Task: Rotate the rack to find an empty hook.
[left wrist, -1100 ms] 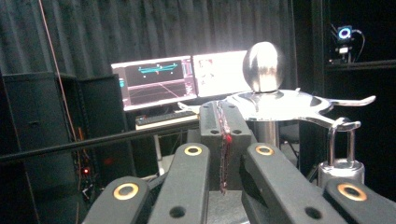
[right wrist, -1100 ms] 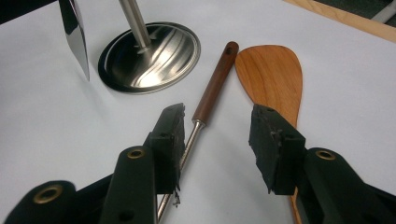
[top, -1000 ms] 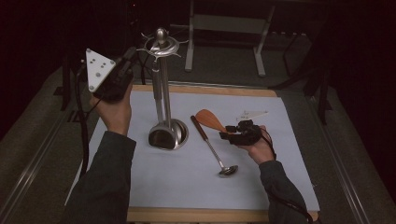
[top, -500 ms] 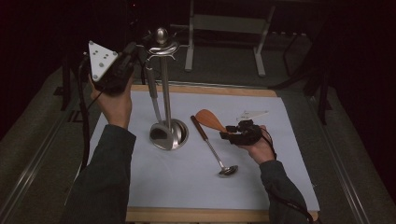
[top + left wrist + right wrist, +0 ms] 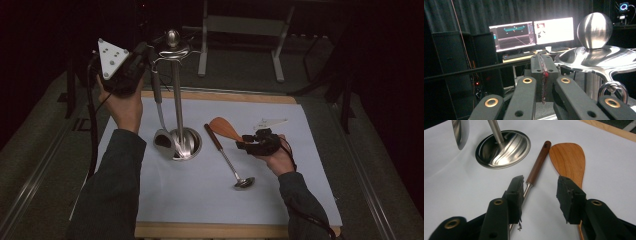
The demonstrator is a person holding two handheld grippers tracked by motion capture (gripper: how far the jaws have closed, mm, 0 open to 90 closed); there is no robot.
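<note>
Ladle (image 5: 161,120) is held by its handle in the clamped left gripper (image 5: 145,52) beside the stand (image 5: 176,90) — right gripper (image 5: 246,145) is parted over the worktop (image 5: 300,165).

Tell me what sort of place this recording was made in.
Probably a lab or recording studio, not a kitchen. Dark curtains hang behind, two lit monitors show graphs beyond the table, and the utensil stand sits on a white sheet laid over a wooden board.

The stand (image 5: 177,107) and hanging ladle (image 5: 161,120) block the mat's (image 5: 165,200) left; its near half lies open.
</note>
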